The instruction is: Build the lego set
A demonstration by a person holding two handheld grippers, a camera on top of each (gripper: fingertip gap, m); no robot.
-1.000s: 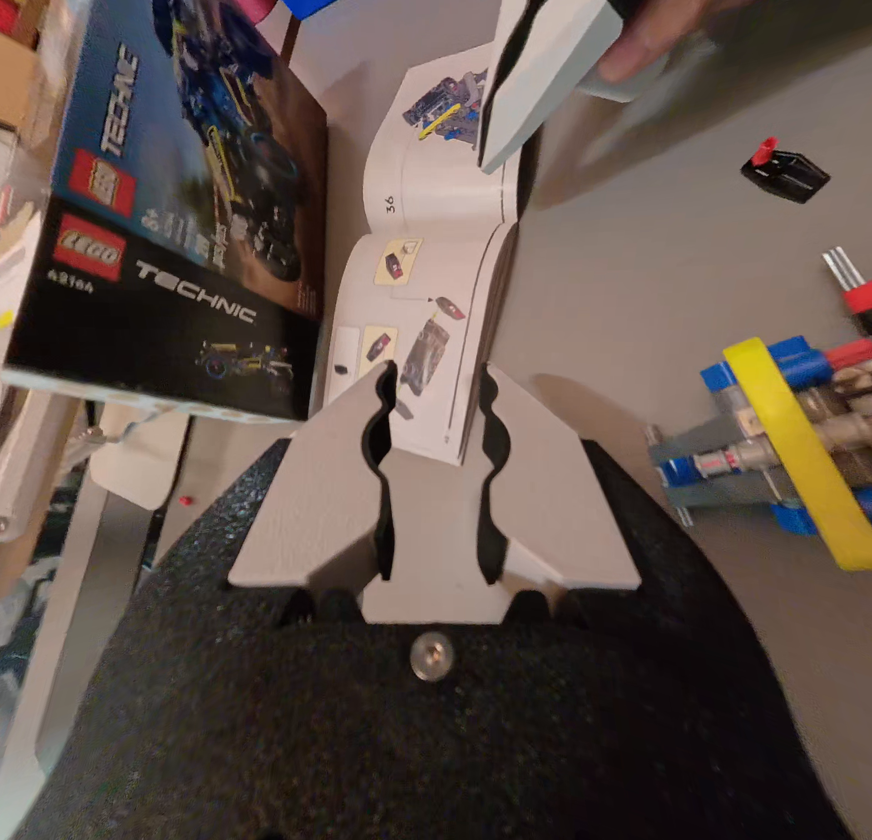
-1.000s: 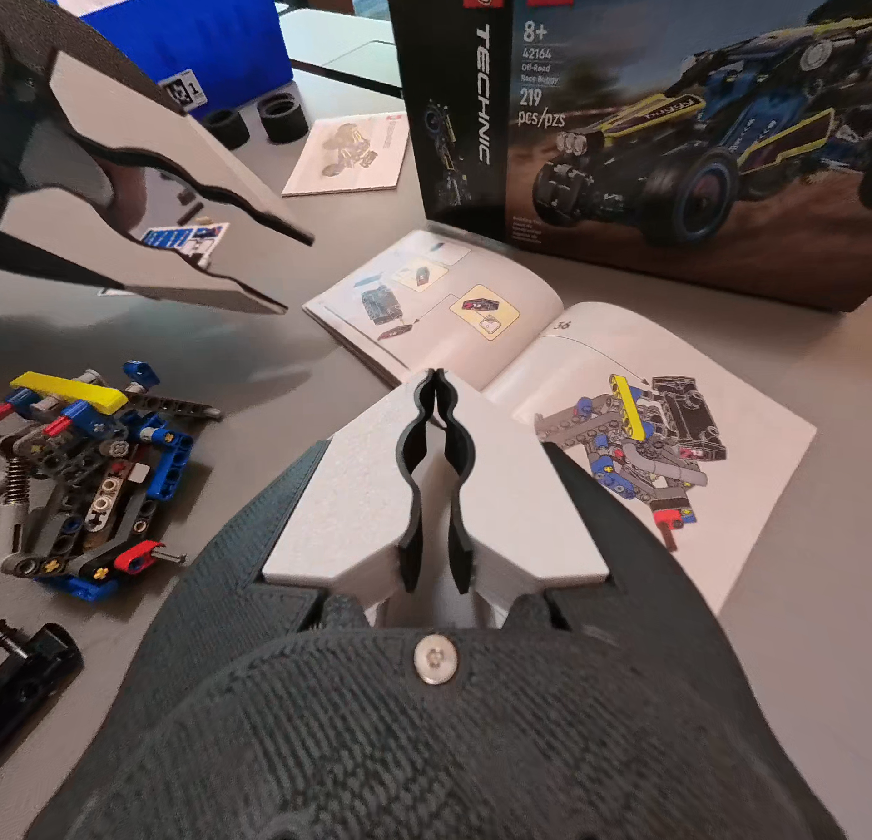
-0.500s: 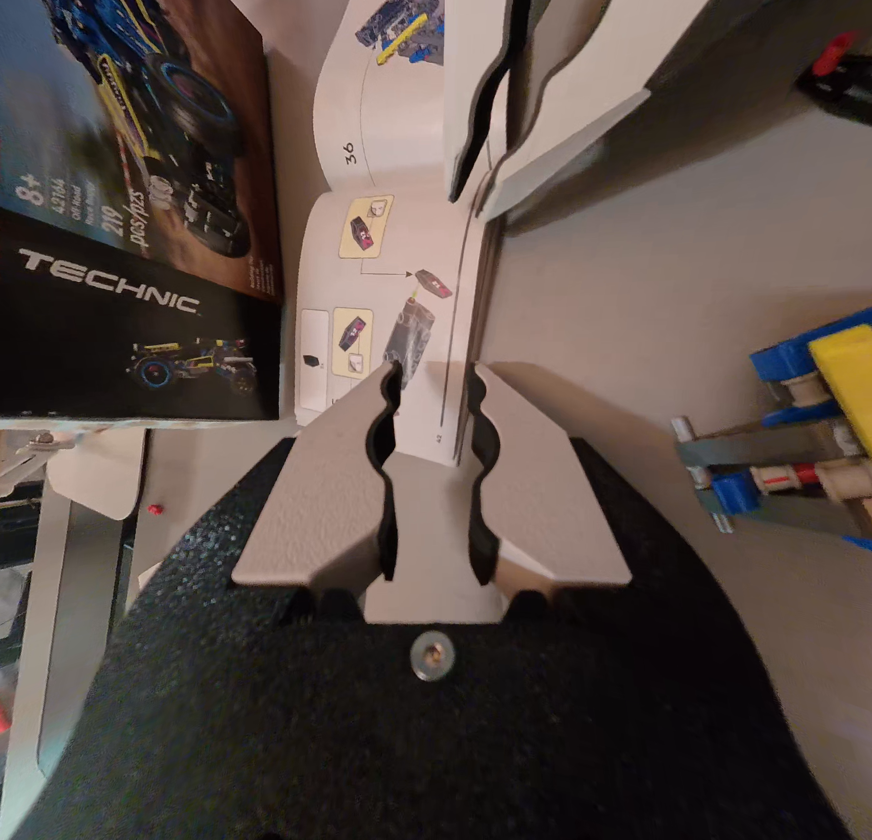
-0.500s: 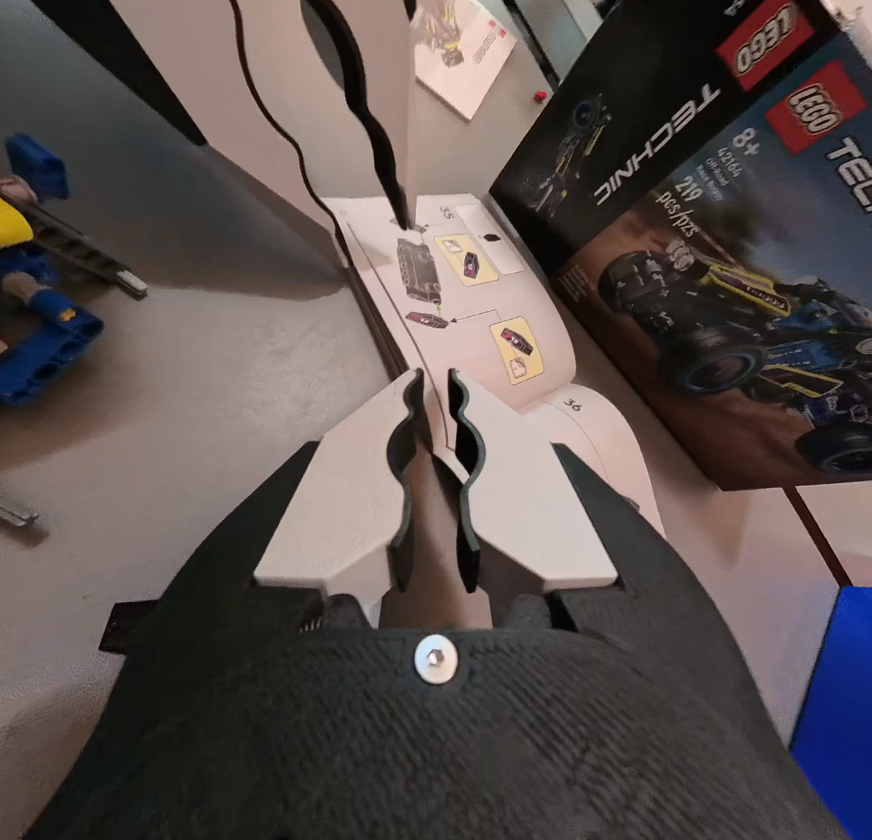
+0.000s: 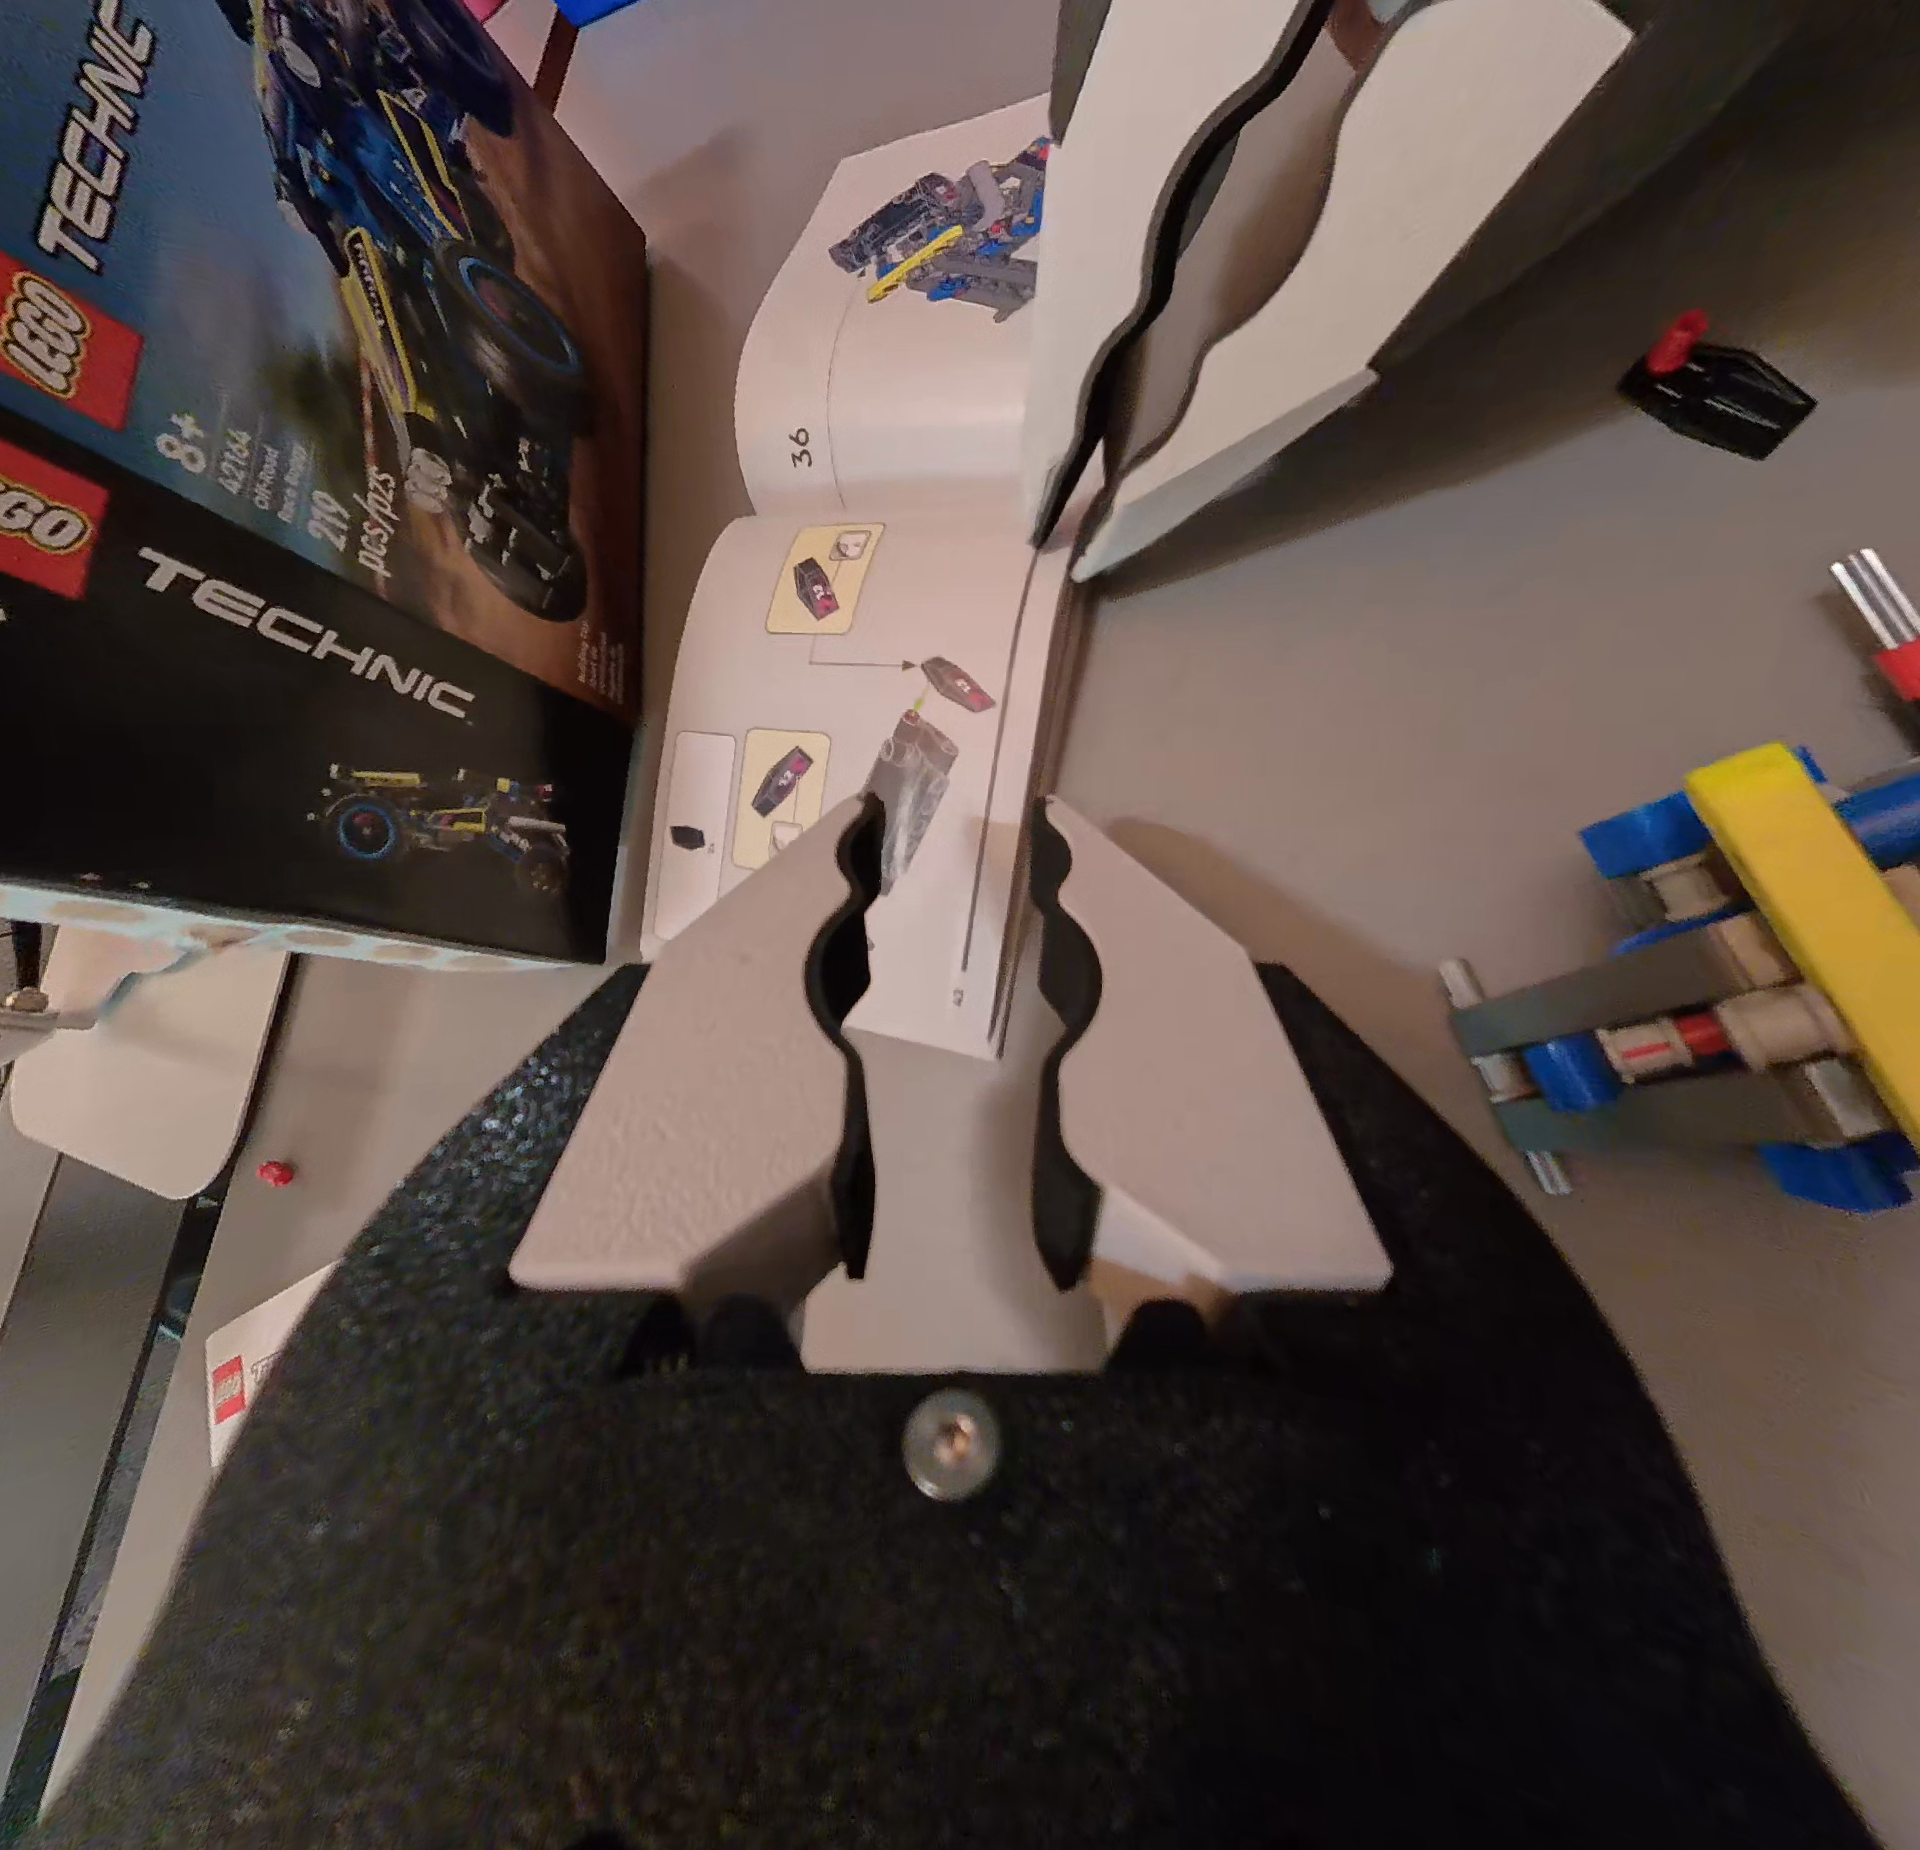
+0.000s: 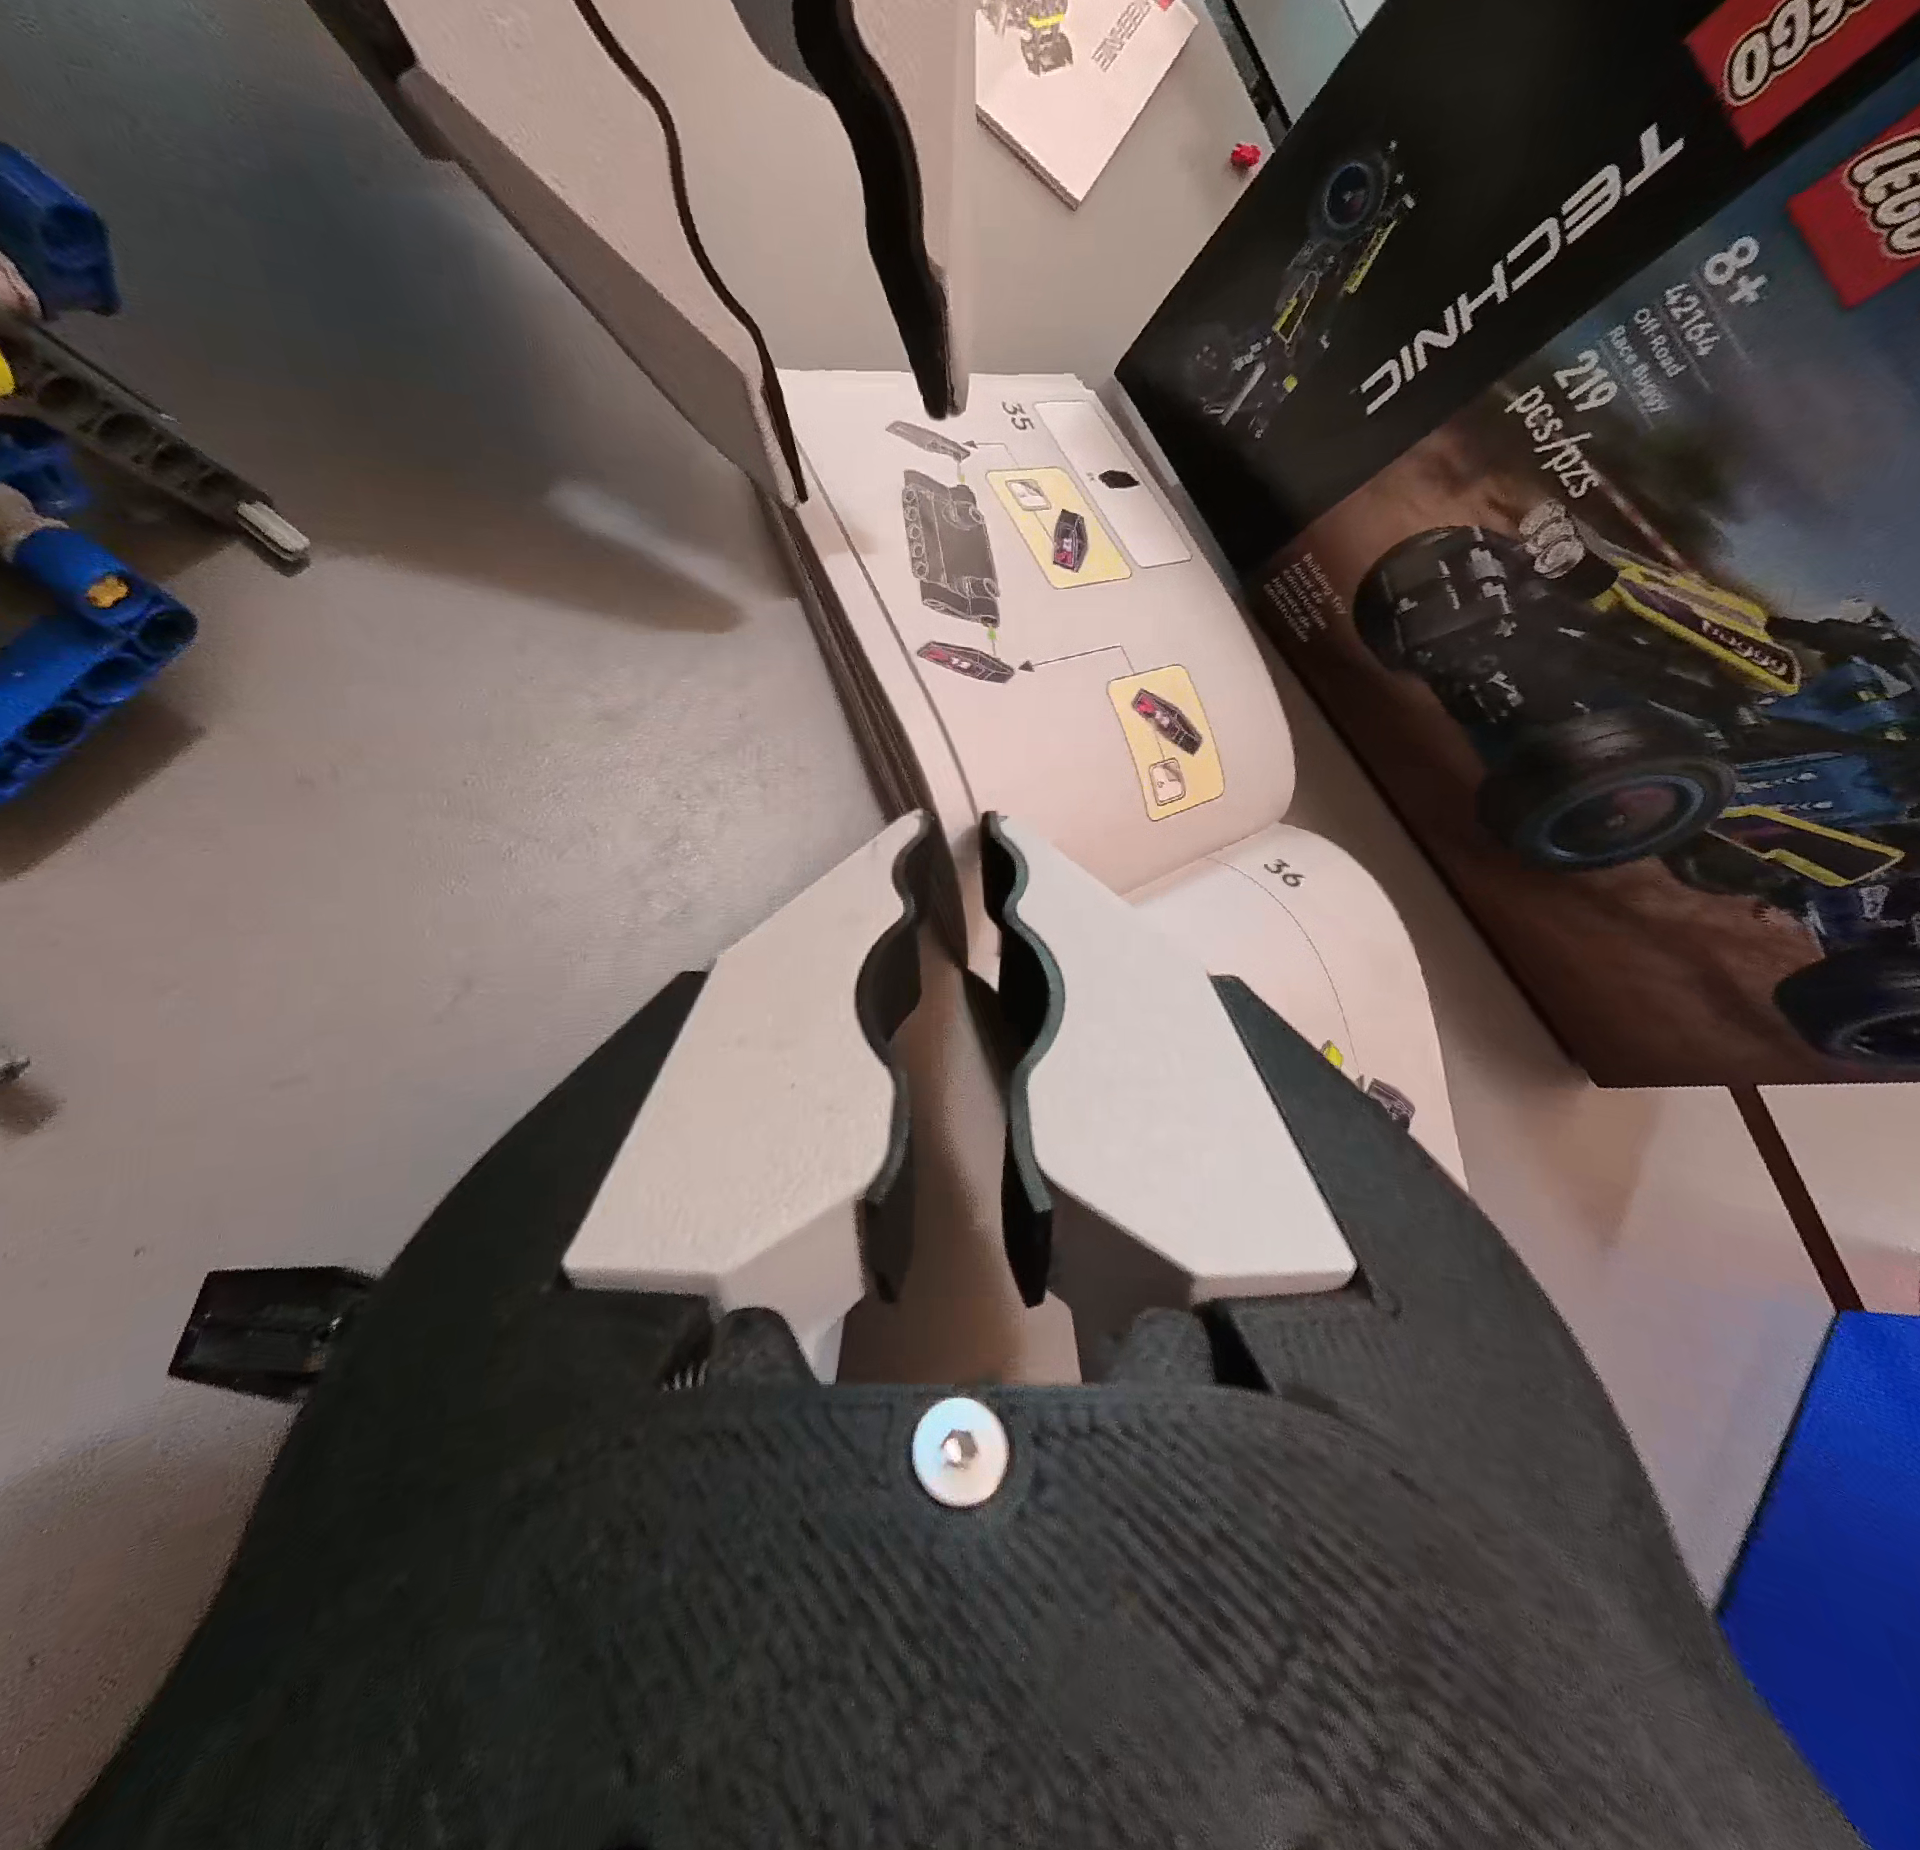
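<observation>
On the worktop [image 5: 1403, 761], an open instruction booklet [image 5: 883, 595] beside a toy-set box [image 5: 312, 450]. Left hand-held gripper [image 5: 951, 834] open, straddling the booklet's page edges; right hand-held gripper [image 6: 951, 834] nearly closed around the same edges, pinch unconfirmed. Part-built model [image 5: 1745, 969] lies apart, untouched.

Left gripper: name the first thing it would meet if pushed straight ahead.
Probably the open instruction booklet, whose near edge already lies between the open left gripper fingers; farther along stands the right gripper. Depth is uncertain.

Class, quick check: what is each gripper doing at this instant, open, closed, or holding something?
Left gripper: open, straddling the instruction booklet's near edge, nothing held.
Right gripper: closed on the booklet's page edge.
</observation>
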